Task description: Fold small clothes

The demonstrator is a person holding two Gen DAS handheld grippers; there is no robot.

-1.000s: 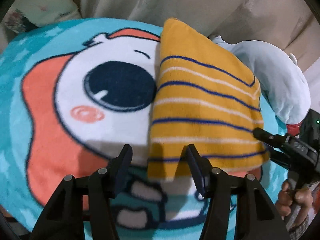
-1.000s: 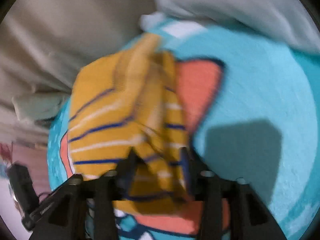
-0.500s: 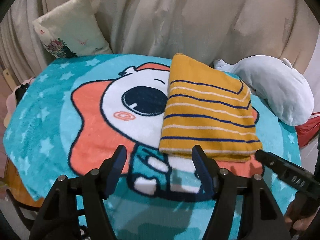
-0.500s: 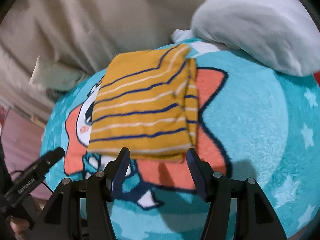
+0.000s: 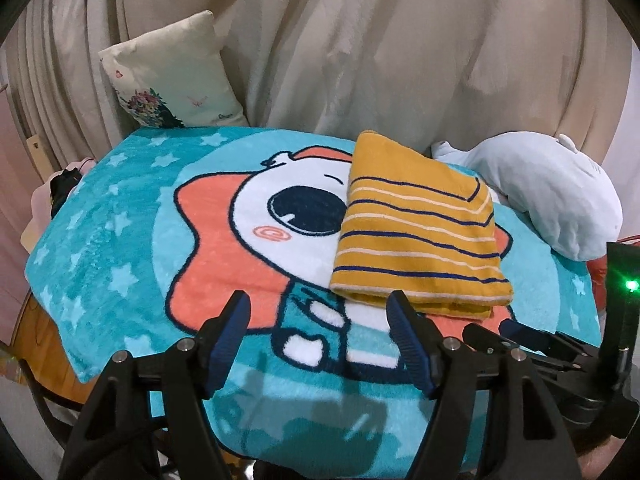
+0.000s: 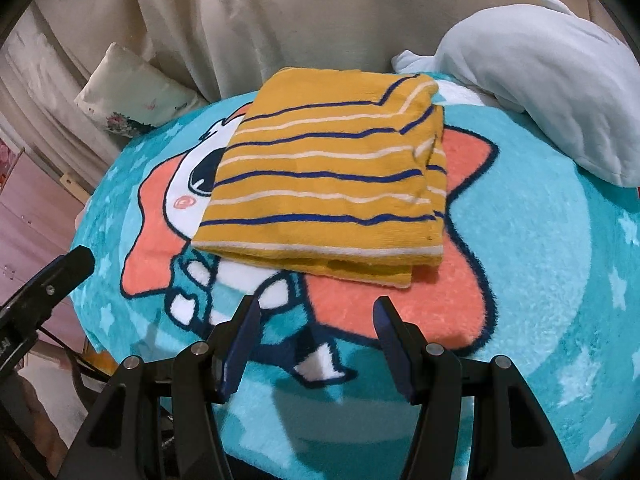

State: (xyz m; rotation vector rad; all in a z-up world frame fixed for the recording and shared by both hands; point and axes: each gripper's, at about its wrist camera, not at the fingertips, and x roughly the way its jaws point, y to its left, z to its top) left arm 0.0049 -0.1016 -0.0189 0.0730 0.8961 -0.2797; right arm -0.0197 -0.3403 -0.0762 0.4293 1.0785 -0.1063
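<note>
A yellow garment with blue and white stripes (image 5: pixel 416 232) (image 6: pixel 328 184) lies folded into a thick rectangle on a teal cartoon blanket (image 5: pixel 120 240) (image 6: pixel 540 240). My left gripper (image 5: pixel 318 300) hovers above the blanket, short of the garment's near edge. Its jaws are opening and nothing is between them. My right gripper (image 6: pixel 318 304) is open and empty, also just short of the near folded edge. In the left wrist view the right gripper's fingers (image 5: pixel 500 332) show at the lower right. One left finger (image 6: pixel 60 276) shows at the left of the right wrist view.
A pale plush toy (image 5: pixel 552 200) (image 6: pixel 540 72) lies at the blanket's back right, close to the garment. A floral pillow (image 5: pixel 172 76) (image 6: pixel 128 96) leans at the back left. Beige curtains (image 5: pixel 360 40) hang behind. The blanket drops off at its left and front edges.
Both grippers have pulled back and up from the garment. The right one has let go of the folded layer, which now lies flat. The left jaws stand wider.
</note>
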